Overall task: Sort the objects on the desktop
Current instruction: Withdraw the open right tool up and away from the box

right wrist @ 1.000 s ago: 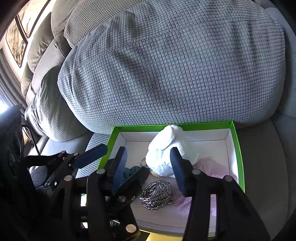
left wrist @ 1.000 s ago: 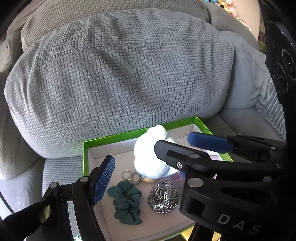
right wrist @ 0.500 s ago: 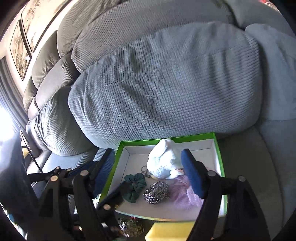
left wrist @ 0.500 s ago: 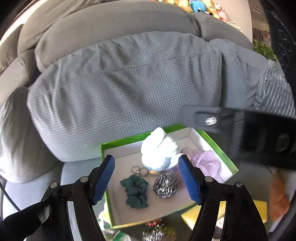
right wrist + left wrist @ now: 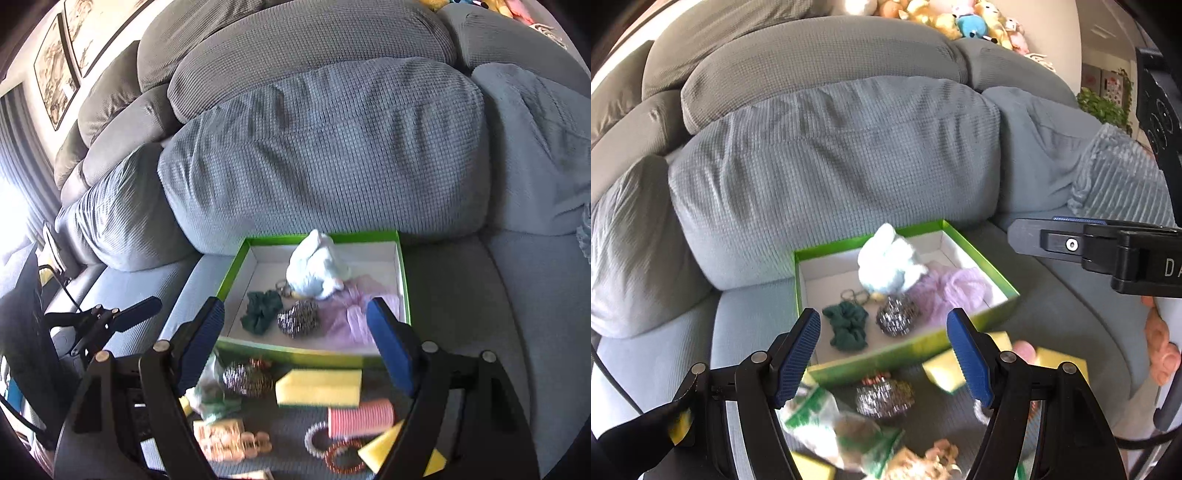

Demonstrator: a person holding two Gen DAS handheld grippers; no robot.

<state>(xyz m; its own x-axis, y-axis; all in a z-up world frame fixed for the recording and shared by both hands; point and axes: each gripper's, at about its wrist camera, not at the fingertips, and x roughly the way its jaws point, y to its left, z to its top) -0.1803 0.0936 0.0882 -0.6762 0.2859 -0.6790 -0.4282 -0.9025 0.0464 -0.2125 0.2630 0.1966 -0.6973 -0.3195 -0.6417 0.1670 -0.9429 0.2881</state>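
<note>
Sponge (image 5: 318,386) looks soft, light; pinch its 2 long sides. Left gripper (image 5: 884,354) and right gripper (image 5: 295,343) gape empty.

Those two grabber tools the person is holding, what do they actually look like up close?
Each is a black plastic frame of jointed bars with round silver pins. The left gripper and right gripper each end in two flat fingers faced with ribbed blue pads. White letters "DA" mark the right gripper's body, seen from the left wrist view. A thin black cable runs beside the tools.

Grey sofa (image 5: 325,155), framed pictures (image 5: 55,77) on the wall.
</note>
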